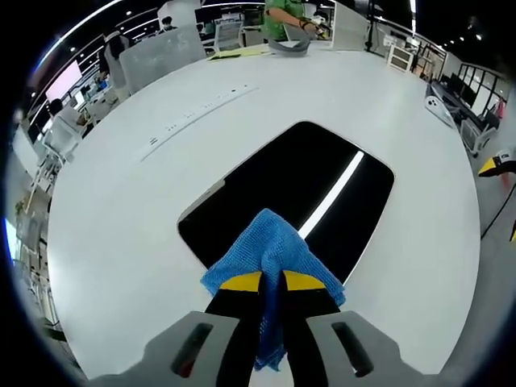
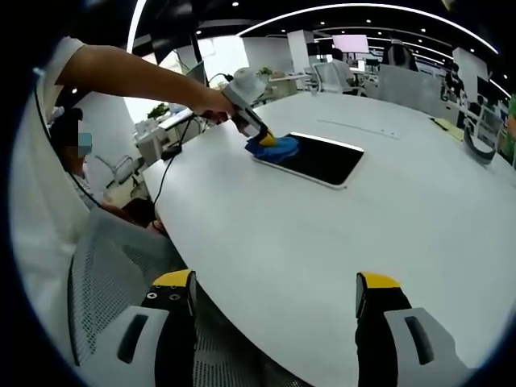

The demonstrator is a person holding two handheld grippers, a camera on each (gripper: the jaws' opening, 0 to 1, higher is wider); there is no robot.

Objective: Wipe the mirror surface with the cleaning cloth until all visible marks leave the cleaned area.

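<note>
A dark rectangular mirror (image 1: 314, 185) with rounded corners lies flat on the white table (image 1: 145, 210) and reflects a bright ceiling light strip. My left gripper (image 1: 272, 282) is shut on a blue mesh cleaning cloth (image 1: 270, 246), which rests on the mirror's near edge. In the right gripper view the same mirror (image 2: 318, 160) lies far off, with the blue cloth (image 2: 278, 149) at its left end under the left gripper (image 2: 264, 139), held by a person's arm. My right gripper (image 2: 274, 294) stands open over the near table edge, with nothing between its fingers.
A mesh-backed chair (image 2: 121, 266) stands below the table edge near my right gripper. A person in green (image 1: 286, 16) works at the far end of the table. Papers (image 1: 238, 52) lie there. Office desks and chairs surround the table.
</note>
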